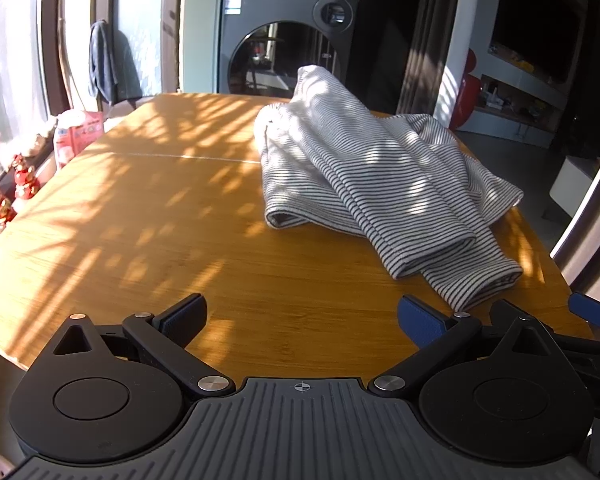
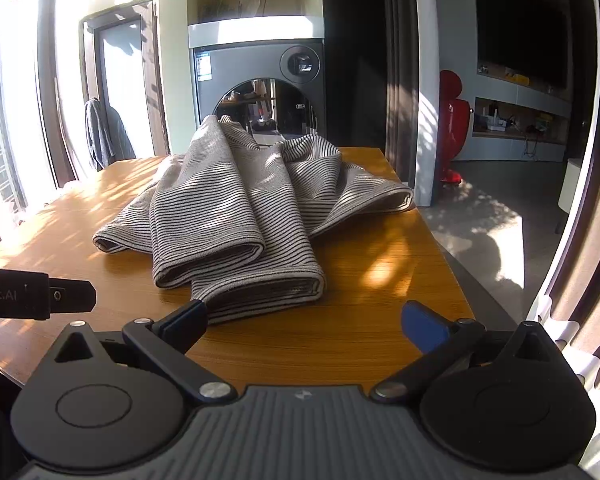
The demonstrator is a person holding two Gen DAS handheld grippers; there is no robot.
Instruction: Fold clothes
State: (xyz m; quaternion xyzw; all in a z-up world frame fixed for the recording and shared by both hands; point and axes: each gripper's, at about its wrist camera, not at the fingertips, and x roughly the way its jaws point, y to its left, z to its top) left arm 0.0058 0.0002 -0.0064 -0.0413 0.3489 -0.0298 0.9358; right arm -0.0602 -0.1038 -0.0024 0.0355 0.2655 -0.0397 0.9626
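One striped garment (image 2: 236, 216) is seen bunched on the wooden table (image 1: 140, 232), grey-white with thin dark stripes. Its long axis is laid from the far table edge toward the cameras, and two tube-like ends with hemmed openings are pointed at the near edge. In the left wrist view the garment (image 1: 372, 184) is placed in the right half of the frame, with bare sunlit wood to its left; in the right wrist view it is spread across the centre, its nearest hem just beyond the grippers.

Held low over the near table edge, the left gripper (image 1: 300, 320) is shown with its jaws wide apart and nothing between them. The right gripper (image 2: 304, 322) is likewise spread wide and nothing is gripped; its left finger is seen just in front of the nearest hem, though contact cannot be judged.

Only in the left wrist view are red figurines (image 1: 4, 200) and a pink-and-white package (image 1: 78, 136) shown at the left frame edge. Only in the right wrist view are a red object (image 2: 452, 128) on the floor and wall shelves (image 2: 520, 120) with small items seen clearly at right. A front-loading washing machine (image 2: 260, 88) is seen behind the table in both views, and a dark cloth (image 1: 102, 64) is hung at upper left.
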